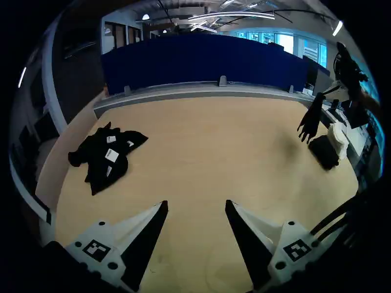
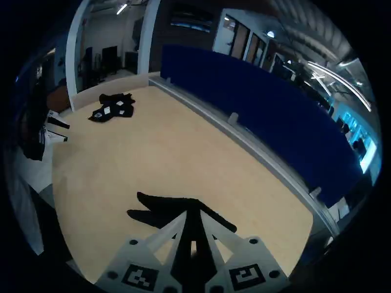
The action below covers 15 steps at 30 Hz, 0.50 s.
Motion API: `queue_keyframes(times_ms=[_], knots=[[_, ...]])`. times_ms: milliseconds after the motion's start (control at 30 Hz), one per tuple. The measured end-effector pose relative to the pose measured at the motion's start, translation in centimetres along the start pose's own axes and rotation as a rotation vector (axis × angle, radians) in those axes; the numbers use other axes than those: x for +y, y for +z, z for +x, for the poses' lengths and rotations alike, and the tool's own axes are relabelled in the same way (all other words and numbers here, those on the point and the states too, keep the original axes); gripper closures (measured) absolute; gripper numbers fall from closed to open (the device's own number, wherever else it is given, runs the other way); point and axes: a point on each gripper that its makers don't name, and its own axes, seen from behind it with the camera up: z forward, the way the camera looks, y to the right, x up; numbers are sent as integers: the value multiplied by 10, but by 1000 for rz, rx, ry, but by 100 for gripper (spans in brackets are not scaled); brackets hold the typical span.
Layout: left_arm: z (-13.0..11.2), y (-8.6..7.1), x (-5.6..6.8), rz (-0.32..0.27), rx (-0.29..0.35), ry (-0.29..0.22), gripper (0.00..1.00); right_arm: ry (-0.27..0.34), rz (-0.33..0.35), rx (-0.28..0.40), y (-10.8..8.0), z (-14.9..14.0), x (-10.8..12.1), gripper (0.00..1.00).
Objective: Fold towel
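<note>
LEFT GRIPPER VIEW: your left gripper (image 1: 195,215) is empty, fingers spread wide; limp black cloth towel (image 1: 310,123) hangs at 2 o'clock, long axis vertical, well apart | RIGHT GRIPPER VIEW: your right gripper (image 2: 191,219) pinches the towel (image 2: 166,201), nearer hand; cloth spreads crosswise over pale wooden tabletop (image 2: 146,146); dark blue partition wall (image 2: 273,107) behind.

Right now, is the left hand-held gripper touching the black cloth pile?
Apart. The left gripper view shows the left hand-held gripper, fingers open, with bare tabletop between it and the black cloth pile.
</note>
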Motion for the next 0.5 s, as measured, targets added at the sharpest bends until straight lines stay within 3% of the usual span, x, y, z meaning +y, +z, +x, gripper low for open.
queue_keyframes(times_ms=[200,500], knots=[[1,3,5,4,-10,8,13,15,-24,-24,-5,-21,27,97],[4,6,18,-1,-20,20,14,52,-39,-35,-8,-43,50,96]])
